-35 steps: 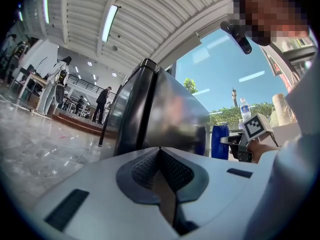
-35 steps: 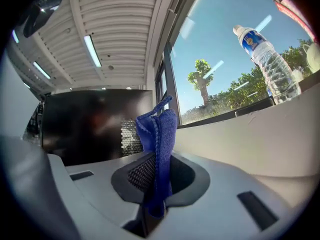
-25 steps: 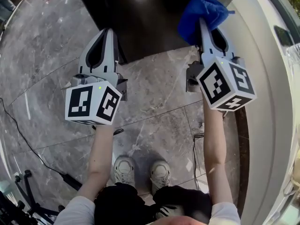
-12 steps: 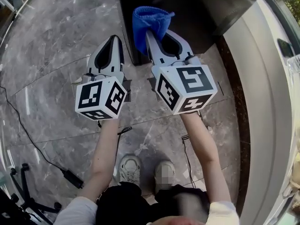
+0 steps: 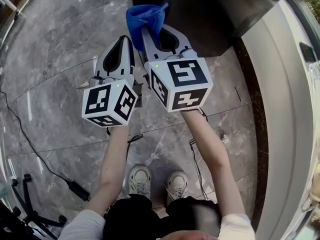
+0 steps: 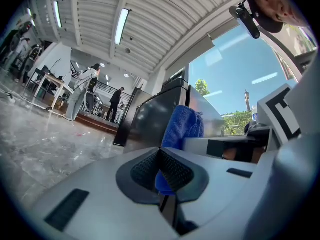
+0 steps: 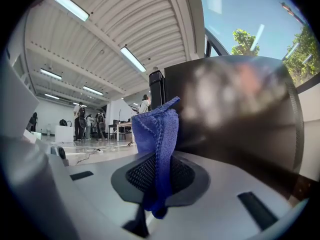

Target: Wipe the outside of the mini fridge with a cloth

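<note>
The mini fridge (image 5: 200, 14) is a dark, glossy box on the floor at the top of the head view. A blue cloth (image 5: 145, 16) is pinched in my right gripper (image 5: 148, 32), which is shut on it and holds it against the fridge's near left corner. In the right gripper view the cloth (image 7: 156, 129) stands up between the pads, with the fridge (image 7: 235, 109) right behind. My left gripper (image 5: 126, 39) hangs just left of the right one, shut and empty. From the left gripper (image 6: 160, 156) view, the cloth (image 6: 182, 126) and the fridge (image 6: 150, 116) lie just ahead.
Grey marble floor (image 5: 55, 49) spreads to the left. A black cable (image 5: 30, 151) and stand legs (image 5: 25, 204) lie at lower left. A pale wall ledge (image 5: 280, 109) runs down the right. The person's shoes (image 5: 140, 180) are below. People stand far off (image 6: 82, 91).
The right gripper has carried the cloth leftward across the fridge front, from its right side to its left corner, ending beside the left gripper. The left gripper has barely moved.
</note>
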### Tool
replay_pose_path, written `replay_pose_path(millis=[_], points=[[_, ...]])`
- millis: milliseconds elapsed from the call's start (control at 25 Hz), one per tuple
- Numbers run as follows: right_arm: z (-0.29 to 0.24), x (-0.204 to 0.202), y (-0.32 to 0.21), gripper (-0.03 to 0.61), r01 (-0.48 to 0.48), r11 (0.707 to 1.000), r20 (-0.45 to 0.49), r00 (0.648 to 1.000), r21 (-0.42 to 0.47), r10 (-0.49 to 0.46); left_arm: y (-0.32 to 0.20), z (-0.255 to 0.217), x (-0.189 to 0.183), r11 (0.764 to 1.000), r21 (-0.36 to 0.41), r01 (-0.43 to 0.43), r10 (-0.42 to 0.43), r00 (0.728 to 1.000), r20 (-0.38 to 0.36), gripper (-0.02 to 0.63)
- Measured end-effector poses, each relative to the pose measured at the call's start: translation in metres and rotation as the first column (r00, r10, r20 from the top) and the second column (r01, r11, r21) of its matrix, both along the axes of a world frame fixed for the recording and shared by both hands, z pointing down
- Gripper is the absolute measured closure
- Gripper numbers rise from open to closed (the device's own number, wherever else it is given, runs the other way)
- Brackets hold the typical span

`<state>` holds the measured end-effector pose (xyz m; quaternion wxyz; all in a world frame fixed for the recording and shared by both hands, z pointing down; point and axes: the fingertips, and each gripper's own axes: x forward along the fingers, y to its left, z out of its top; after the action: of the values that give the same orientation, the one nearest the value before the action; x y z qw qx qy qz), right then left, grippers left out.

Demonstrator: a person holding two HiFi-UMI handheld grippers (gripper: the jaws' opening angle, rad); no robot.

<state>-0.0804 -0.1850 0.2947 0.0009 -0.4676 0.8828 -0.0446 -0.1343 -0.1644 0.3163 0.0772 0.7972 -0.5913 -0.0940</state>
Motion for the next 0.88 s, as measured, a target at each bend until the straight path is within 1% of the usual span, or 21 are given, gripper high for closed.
replay_pose_path(millis=[280, 480, 680, 880], points=[[0.003, 0.017, -0.005, 0.517, -0.025, 1.000, -0.002, 1.000, 0.005, 0.025, -0.004, 0.010, 0.012, 1.000, -0.017, -0.020, 0.021, 1.000, 0.004, 0.609], [0.003, 0.029, -0.006, 0.517, -0.047, 0.998, -0.033, 0.998, 0.029, 0.048, -0.006, 0.016, 0.015, 0.999, -0.029, -0.022, 0.023, 1.000, 0.006, 0.609], [0.006, 0.072, -0.016, 0.517, -0.133, 0.991, -0.021, 0.991, 0.021, 0.134, -0.007, 0.019, 0.029, 0.998, -0.032, -0.046, 0.046, 0.999, 0.016, 0.609], [0.009, 0.122, -0.028, 0.517, -0.236, 0.971, -0.061, 0.969, 0.044, 0.238, -0.010, 0.022, 0.045, 0.997, -0.034, -0.068, 0.069, 0.997, 0.031, 0.609]])
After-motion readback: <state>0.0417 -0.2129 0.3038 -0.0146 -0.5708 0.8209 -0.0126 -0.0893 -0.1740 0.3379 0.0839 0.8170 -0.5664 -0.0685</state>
